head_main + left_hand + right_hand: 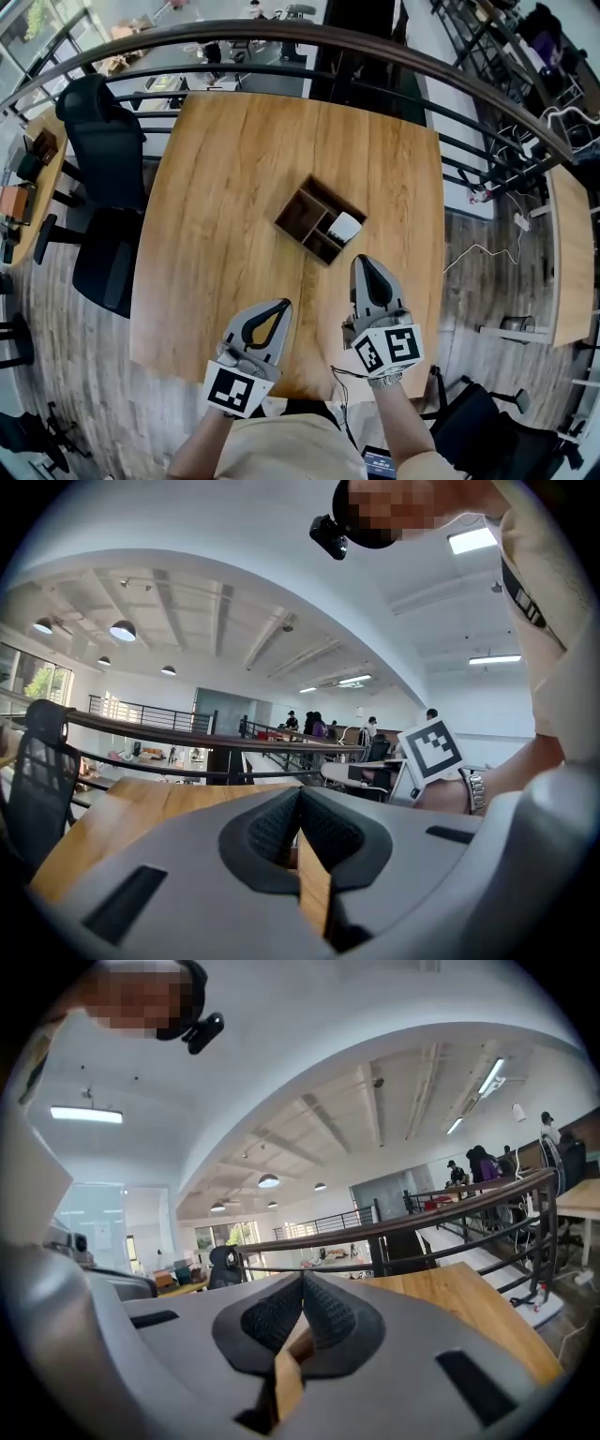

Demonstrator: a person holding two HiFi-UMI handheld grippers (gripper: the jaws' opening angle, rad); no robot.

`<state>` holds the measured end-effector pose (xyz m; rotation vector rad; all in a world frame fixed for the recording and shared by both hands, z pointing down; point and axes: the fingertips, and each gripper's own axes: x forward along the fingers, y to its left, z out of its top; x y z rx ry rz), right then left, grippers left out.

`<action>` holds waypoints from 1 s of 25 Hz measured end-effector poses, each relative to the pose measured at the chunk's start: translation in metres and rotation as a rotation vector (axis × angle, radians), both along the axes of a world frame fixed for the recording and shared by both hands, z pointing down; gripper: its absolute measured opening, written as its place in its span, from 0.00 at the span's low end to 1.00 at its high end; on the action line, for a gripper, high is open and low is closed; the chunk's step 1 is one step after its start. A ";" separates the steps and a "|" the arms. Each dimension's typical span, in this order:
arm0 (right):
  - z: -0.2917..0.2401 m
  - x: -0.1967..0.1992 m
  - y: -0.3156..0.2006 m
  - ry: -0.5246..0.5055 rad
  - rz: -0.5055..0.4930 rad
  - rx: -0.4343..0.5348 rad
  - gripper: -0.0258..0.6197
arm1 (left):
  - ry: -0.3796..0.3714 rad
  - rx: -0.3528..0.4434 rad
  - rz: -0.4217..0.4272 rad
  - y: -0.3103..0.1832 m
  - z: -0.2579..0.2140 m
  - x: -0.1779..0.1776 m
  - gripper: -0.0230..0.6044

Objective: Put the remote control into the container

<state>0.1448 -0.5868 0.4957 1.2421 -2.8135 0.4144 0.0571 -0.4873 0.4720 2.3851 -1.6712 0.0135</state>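
A dark wooden container (302, 214) with dividers sits near the middle of the wooden table (225, 187). A white remote control (345, 227) lies in its right compartment. My left gripper (285, 303) hovers over the table's front edge, below and left of the container, shut with nothing held. My right gripper (361, 260) is just below the container's right corner, also shut and empty. In the left gripper view the left gripper (299, 791) has its jaws closed together. In the right gripper view the right gripper (303, 1277) does too. Neither gripper view shows the container.
A black office chair (103, 159) stands at the table's left side. A curved metal railing (375, 52) runs behind the table's far edge. Another desk (572, 244) stands to the right, with a cable (487, 248) on the floor between.
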 end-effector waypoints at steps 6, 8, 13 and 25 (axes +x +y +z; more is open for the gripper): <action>-0.038 -0.037 0.094 -0.018 -0.040 0.021 0.07 | -0.026 0.042 0.071 0.053 -0.020 -0.040 0.05; -0.046 -0.058 0.125 -0.032 -0.066 0.006 0.07 | -0.025 0.063 0.075 0.068 -0.033 -0.059 0.05; -0.073 -0.099 0.193 -0.034 -0.053 0.023 0.07 | -0.020 0.132 0.082 0.107 -0.065 -0.095 0.05; -0.123 -0.122 0.283 -0.048 0.078 0.081 0.07 | -0.026 0.215 0.178 0.182 -0.102 -0.115 0.05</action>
